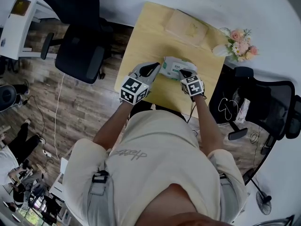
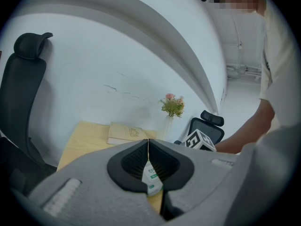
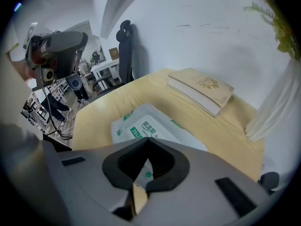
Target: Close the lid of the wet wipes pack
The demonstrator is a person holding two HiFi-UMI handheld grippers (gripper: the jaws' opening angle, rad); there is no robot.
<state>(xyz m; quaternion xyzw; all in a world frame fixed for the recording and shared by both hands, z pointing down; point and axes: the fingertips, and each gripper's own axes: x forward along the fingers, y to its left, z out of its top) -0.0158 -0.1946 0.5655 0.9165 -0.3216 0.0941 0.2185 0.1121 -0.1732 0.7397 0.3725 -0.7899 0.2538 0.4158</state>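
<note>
Wet wipes pack (image 1: 173,66) is flanked by left gripper (image 1: 154,70) and right gripper (image 1: 184,72), jaws pressed together. Its printed top is shown plainly only in the right gripper view, a book (image 3: 200,89) beyond

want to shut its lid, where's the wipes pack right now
In the head view the wipes pack lies on the table's near half, between the left gripper and the right gripper, with the book behind it.
</note>
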